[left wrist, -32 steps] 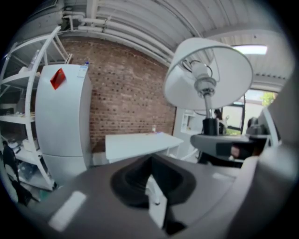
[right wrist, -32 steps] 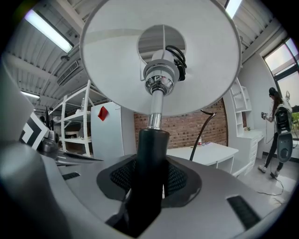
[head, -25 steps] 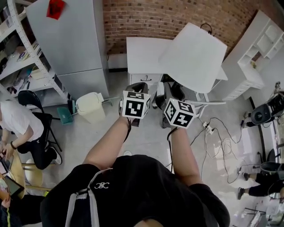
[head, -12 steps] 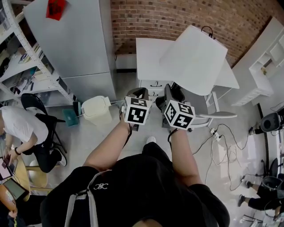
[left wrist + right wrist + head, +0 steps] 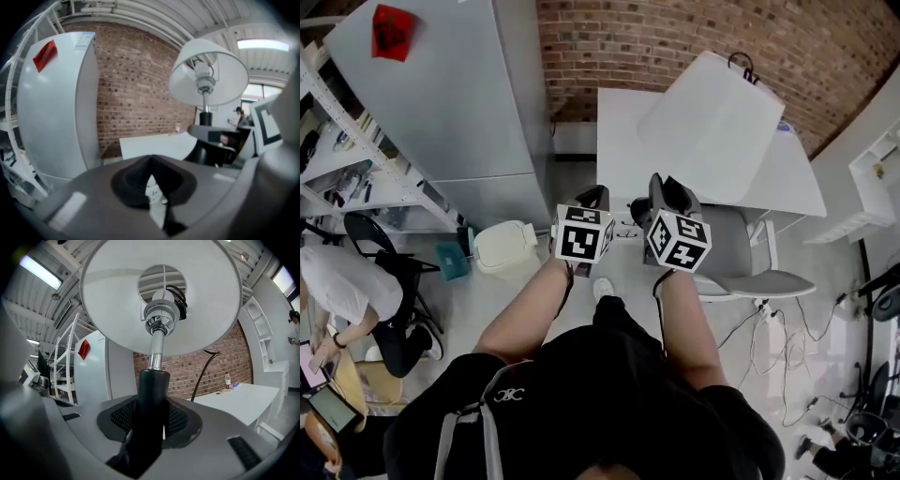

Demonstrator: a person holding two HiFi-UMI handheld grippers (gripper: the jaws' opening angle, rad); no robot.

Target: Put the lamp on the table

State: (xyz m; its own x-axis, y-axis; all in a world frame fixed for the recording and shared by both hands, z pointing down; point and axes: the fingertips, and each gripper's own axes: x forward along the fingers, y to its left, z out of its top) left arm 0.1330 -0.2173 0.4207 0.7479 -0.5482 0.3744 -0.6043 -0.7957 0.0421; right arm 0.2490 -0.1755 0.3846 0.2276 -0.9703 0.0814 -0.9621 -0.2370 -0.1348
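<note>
black ribbed pads of the right gripper (image 5: 667, 190) are clamped on the lamp (image 5: 152, 390), low on its dark stem. firm hold, stem filling the gap. the chrome neck and white shade (image 5: 159, 296) rise straight above the jaws. stem reads upright, long axis vertical. lamp base is not in any view, so i cannot say how it hangs.

left gripper (image 5: 152, 183) is just beside the right one, on the side away from the chair. jaws drawn in to a thin slit, nothing between them. it carries no load.

both grippers sit short of the table (image 5: 623, 122), on its near side, over bare floor. from the head view the shade overlaps the table's near edge and hides much of the top. the lamp is in the air, not set down.

grey chair (image 5: 741, 246) stands against the table's near edge, to the right of the lamp. a pale bin (image 5: 502, 248) sits off the table's left corner, beside a tall white cabinet (image 5: 459, 103).

on the far part of the top, a small bottle (image 5: 227, 379). brick wall (image 5: 675, 37) runs right behind the table.

judgement: table lies straight ahead of the right gripper, which is the hand that matters. the bare top left of the chair looks like the open landing spot. the move calls for keeping the stem vertical, going forward past the edge, then down. risk: the wide shade makes it top-heavy, and the chair crowds the right side.
</note>
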